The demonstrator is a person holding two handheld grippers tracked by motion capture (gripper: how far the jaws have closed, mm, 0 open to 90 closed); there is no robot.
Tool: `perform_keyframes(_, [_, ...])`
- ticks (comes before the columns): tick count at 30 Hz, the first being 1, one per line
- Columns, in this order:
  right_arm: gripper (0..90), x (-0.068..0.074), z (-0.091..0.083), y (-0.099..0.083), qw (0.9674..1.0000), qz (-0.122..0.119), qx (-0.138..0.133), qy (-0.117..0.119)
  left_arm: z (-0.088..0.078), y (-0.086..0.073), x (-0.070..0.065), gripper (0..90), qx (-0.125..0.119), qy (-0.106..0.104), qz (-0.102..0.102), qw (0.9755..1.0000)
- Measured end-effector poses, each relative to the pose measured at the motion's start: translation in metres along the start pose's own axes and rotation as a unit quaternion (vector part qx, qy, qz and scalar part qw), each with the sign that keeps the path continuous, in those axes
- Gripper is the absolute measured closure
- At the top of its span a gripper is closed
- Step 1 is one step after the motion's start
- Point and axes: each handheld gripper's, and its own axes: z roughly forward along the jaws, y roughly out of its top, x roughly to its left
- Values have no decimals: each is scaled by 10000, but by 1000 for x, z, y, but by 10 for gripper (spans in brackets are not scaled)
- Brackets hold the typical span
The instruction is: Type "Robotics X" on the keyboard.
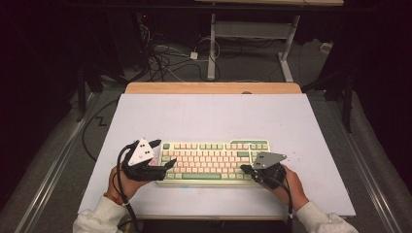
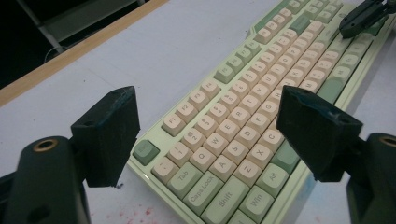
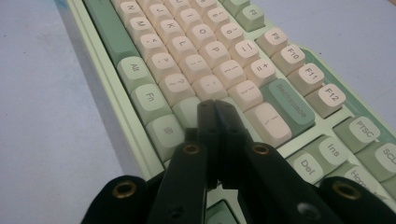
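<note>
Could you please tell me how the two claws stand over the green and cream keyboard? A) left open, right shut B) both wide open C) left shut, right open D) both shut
A: the left claw has its jaws spread wide above the green and cream keyboard, while the right claw has its jaws pressed together over the keys.

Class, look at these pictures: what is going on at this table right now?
A person holds a pair of tongs in each hand at a green and cream keyboard lying on a pale table. The left tongs are open at the keyboard's left end, one jaw above its keys and the other off its edge. The right tongs are shut, their tips low over the keys near the right end. Nothing is gripped.
</note>
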Motion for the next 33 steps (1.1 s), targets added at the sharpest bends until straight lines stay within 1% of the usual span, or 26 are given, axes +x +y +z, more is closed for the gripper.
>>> perform_keyframes(1, [900,1,0,0,10000,29,5,-5,0,0,0,203,-10,27,61,10000])
perform_keyframes(2, [900,0,0,0,10000,13,4,-1,1,0,-1,203,19,-6,15,10000])
perform_keyframes(3, [900,0,0,0,10000,13,4,-1,2,0,-1,203,29,-13,12,10000])
perform_keyframes(4, [900,1,0,0,10000,51,21,-7,3,0,-1,203,17,9,54,10000])
perform_keyframes(5, [900,1,1,0,10000,-11,54,11,4,-1,-1,203,47,-27,18,10000])
perform_keyframes(6, [900,1,2,-1,10000,10,35,19,4,0,-1,203,49,-3,65,10000])
perform_keyframes(8, [900,0,2,0,10000,-25,68,12,6,0,-2,203,112,-34,56,9999])
perform_keyframes(9, [900,1,2,0,10000,13,68,-4,6,0,-2,204,107,-39,51,9999])
perform_keyframes(11, [900,1,2,0,10000,-28,68,-5,6,0,-2,229,82,-67,33,9999])
perform_keyframes(13, [900,1,2,0,10000,-16,71,-16,7,1,-1,230,80,-102,4,9999])
perform_keyframes(15, [900,2,3,0,10000,-14,58,-29,9,2,-2,278,113,-153,-2,9998])
perform_keyframes(16, [900,2,3,0,10000,-14,58,-29,10,2,-2,278,118,-192,-14,9997])
perform_keyframes(18, [900,3,3,0,9999,-62,78,-66,13,3,-2,331,133,-231,-72,9996])
perform_keyframes(19, [900,3,3,0,9999,-62,78,-66,14,4,-1,331,176,-229,-82,9995])
perform_keyframes(20, [900,3,3,0,9999,-65,77,-68,15,4,-1,389,189,-261,-111,9994])
perform_keyframes(21, [900,3,3,0,9999,-65,77,-68,16,5,0,389,189,-339,-132,9992])
perform_keyframes(23, [900,3,3,0,9999,-63,77,-75,19,6,0,528,220,-307,-172,9991])
perform_keyframes(24, [900,3,3,0,9999,-63,77,-75,20,6,1,528,223,-364,-184,9989])
perform_keyframes(25, [900,4,3,0,9999,-54,72,-86,21,7,0,601,235,-378,-180,9988])
perform_keyframes(26, [900,3,3,0,9999,-60,74,-76,22,7,0,637,239,-396,-191,9987])
perform_keyframes(27, [900,3,3,0,9999,-59,74,-73,23,8,0,638,254,-430,-220,9985])
perform_keyframes(28, [900,3,3,-1,9999,-58,72,-72,25,9,-1,675,251,-388,-256,9986])
perform_keyframes(29, [900,3,3,-1,9999,-57,71,-73,25,9,-1,719,251,-388,-256,9986])
perform_keyframes(30, [900,3,3,-1,9999,-47,65,-84,29,9,1,761,312,-487,-320,9978])
perform_keyframes(33, [900,4,3,-1,9999,-30,52,-99,31,9,0,858,323,-493,-280,9979])
